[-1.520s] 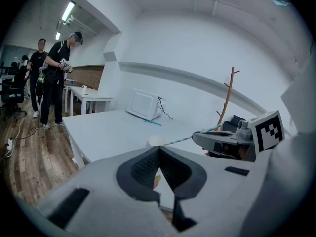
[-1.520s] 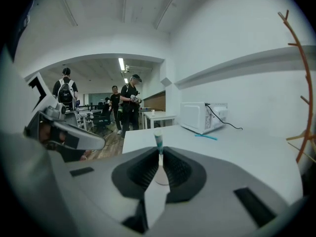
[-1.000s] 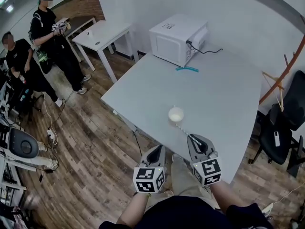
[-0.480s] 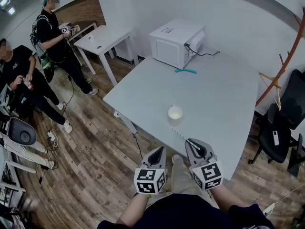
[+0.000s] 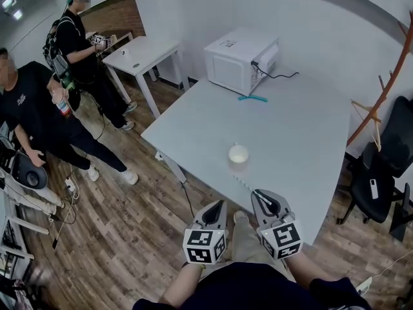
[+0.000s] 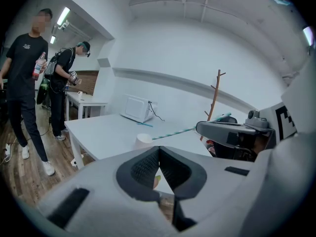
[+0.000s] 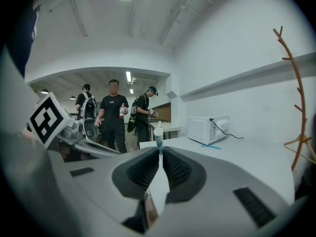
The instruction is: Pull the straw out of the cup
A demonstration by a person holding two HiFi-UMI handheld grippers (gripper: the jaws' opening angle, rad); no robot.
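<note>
Your right gripper [image 5: 257, 194] is clenched on the teal-striped straw [image 5: 244, 183]. The right gripper view shows it pinched between the pads. The straw runs slanted from those jaws toward the white cup [image 5: 238, 154], with its far tip at the cup's near side. Can't tell if the tip is clear of the rim. The cup stands upright on the grey table [image 5: 303, 128], towards your edge and well apart from the white microwave [image 5: 240, 58] at the back. Your left gripper [image 5: 219, 205] is clenched on nothing, jaws together. It sits off the table edge, just beside the right one.
</note>
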